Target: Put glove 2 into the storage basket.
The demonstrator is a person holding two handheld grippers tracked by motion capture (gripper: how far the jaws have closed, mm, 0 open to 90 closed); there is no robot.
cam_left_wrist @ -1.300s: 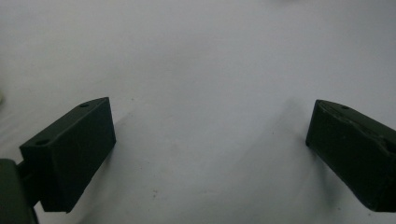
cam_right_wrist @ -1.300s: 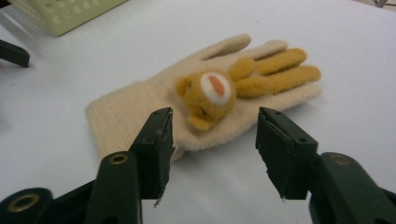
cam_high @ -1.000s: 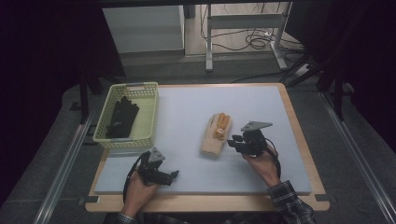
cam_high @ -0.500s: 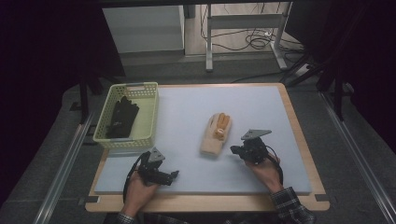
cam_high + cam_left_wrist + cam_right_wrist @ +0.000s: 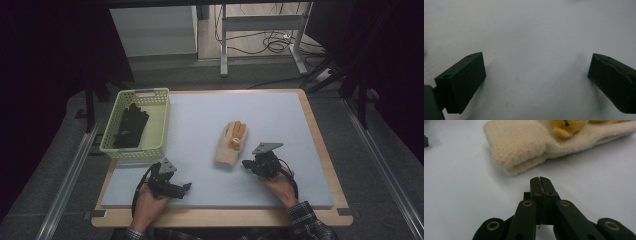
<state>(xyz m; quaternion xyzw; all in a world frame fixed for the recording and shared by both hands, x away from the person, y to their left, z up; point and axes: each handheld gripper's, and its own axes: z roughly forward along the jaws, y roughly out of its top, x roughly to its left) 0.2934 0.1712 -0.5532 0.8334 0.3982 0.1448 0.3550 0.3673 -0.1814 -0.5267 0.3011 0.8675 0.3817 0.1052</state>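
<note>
Left gripper (image 5: pixel 186 187): jaws spread wide, empty, over bare mat (image 5: pixel 200 120). Right gripper (image 5: pixel 541 180): jaws pressed together, empty, just beside cream glove (image 5: pixel 230 144) mid-mat. Black glove (image 5: pixel 131 125) lies in basket (image 5: pixel 161 120).

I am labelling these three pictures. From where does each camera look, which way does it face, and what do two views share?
High view: above the person's side, looking forward and down on the table; both hands show.
Left gripper view: on the left gripper, facing bare mat; jaws wide apart.
Right gripper view: on the right gripper, jaws shut, facing the cream glove.
Shared: the glove, also in the high view.
</note>
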